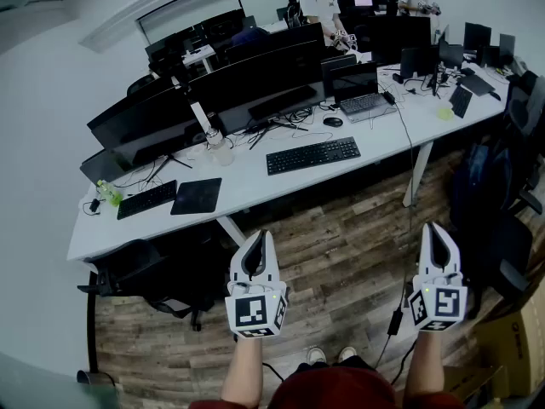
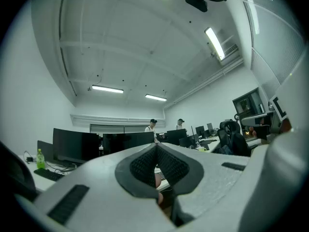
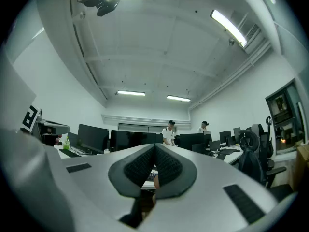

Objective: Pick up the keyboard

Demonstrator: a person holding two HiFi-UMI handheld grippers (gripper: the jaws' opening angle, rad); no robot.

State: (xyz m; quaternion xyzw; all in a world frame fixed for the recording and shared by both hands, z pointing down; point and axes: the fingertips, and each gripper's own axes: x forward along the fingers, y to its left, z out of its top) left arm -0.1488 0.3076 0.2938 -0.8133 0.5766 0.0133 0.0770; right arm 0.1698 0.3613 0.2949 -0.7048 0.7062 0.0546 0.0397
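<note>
A black keyboard (image 1: 312,155) lies on the long white desk (image 1: 255,190), near its front edge and in front of a row of monitors. Both grippers hover over the wooden floor, well short of the desk. My left gripper (image 1: 257,239) points toward the desk, jaws shut with nothing between them. My right gripper (image 1: 433,230) is level with it further right, also shut and empty. In the left gripper view the pads (image 2: 157,164) meet tip to tip. The right gripper view shows the pads (image 3: 154,167) pressed together, with the keyboard (image 3: 148,176) just visible beneath them.
A second keyboard (image 1: 146,199) and a black mat (image 1: 197,196) lie at the desk's left end beside a green bottle (image 1: 108,192). A laptop (image 1: 362,92) and a mouse (image 1: 333,122) sit further right. Dark office chairs (image 1: 498,203) stand at the right. Two people (image 1: 322,5) stand at the back.
</note>
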